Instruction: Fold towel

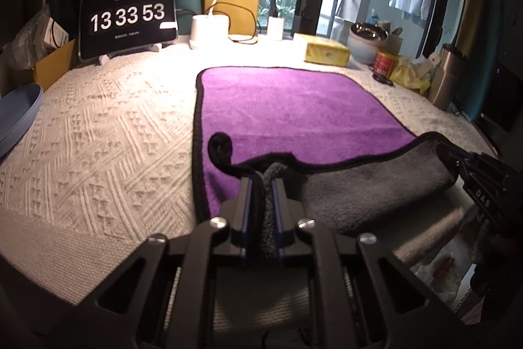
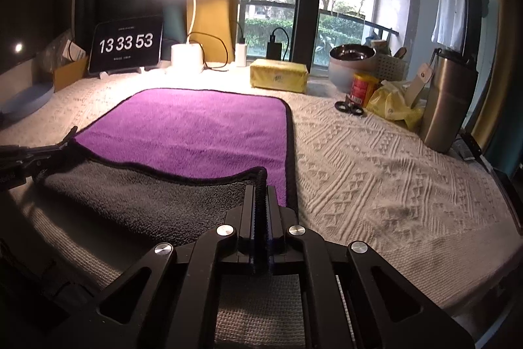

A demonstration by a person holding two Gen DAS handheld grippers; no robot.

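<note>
A purple towel with black trim and a grey underside lies flat on the white textured tablecloth; it also shows in the right wrist view. Its near edge is lifted and turned over, so the grey side faces up. My left gripper is shut on the near left corner, beside the black hanging loop. My right gripper is shut on the near right corner. Each gripper shows at the edge of the other's view, the right one and the left one.
At the back stand a clock display, a lit lamp base and a yellow packet. A blue dish sits far left. On the right are scissors, a red can, a yellow bag and a steel tumbler.
</note>
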